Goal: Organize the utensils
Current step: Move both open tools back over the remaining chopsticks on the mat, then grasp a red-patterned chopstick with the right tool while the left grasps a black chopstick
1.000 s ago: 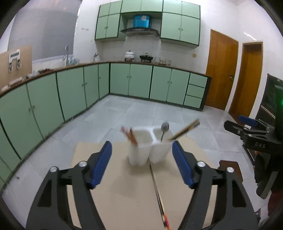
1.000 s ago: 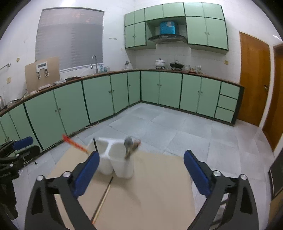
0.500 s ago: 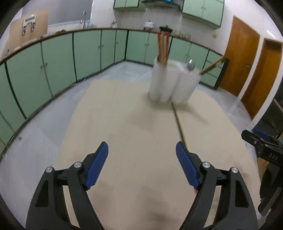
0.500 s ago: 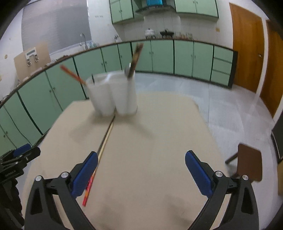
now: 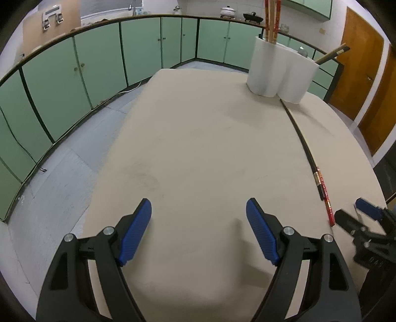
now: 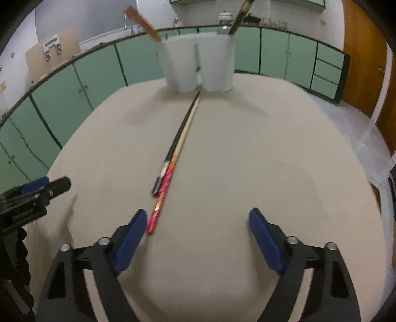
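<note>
A white utensil holder (image 5: 279,71) (image 6: 198,64) stands at the far end of the beige table (image 5: 198,136). It holds red-and-wood chopsticks (image 5: 272,19), a spoon (image 5: 302,50) and a brown chopstick (image 5: 331,53) leaning right. Two loose chopsticks (image 5: 304,146) (image 6: 178,148), one black and one pale with a red end, lie side by side running from the holder toward me. My left gripper (image 5: 198,201) hovers open over bare table, left of them. The jaws of my right gripper (image 6: 198,211) are closing. The red chopstick end lies just inside its left finger, untouched.
Green cabinets (image 5: 99,69) curve around the room's left and back, with grey floor (image 5: 49,185) below the table's left edge. Orange-brown doors (image 5: 358,62) are at the right. Each gripper shows in the other's view: the right gripper (image 5: 358,213), the left gripper (image 6: 44,185).
Both grippers have sunk toward the table and tipped downward, so the holder now sits far up in each view. The right gripper's jaws have narrowed a little.
</note>
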Motion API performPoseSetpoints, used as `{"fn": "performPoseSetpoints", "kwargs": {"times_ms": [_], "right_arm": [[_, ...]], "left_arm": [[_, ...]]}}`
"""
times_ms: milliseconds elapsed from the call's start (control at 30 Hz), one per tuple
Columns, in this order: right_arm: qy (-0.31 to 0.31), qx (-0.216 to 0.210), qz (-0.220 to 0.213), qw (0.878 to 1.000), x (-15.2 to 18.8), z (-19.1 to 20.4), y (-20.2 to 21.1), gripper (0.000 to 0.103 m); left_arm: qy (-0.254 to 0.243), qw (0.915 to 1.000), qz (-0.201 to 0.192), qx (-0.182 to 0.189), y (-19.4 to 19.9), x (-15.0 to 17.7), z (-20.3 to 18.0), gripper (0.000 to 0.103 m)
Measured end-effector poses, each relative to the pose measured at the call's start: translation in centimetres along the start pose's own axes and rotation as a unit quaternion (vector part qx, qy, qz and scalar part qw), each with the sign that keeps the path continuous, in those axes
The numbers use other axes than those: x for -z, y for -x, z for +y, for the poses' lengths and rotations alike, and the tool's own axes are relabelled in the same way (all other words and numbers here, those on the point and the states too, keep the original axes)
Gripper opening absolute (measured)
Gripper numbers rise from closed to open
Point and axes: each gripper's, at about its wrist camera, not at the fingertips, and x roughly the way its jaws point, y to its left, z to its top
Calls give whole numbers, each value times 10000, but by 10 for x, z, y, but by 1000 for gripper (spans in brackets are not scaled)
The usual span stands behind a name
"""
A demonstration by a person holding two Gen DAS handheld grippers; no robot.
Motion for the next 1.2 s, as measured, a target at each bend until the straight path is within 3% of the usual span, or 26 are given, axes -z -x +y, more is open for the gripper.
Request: {"fn": "performPoseSetpoints", "kwargs": {"times_ms": [267,500,700,1200], "right_arm": [[321,208,-127,9992,8,32,3,49],[165,47,-153,9997,7,29,4,10],[-107,-86,-161,9998,7,14,5,7],[-549,336,-303,9975,10,-70,21,6]], "left_arm": [[59,10000,-12,2,3,1,3,77],[89,10000,-21,1,2,-3,1,77],[-46,9999,2,98,0,-4,-15,77],[-448,9966,116,677,-18,-5,-103,75]]}}
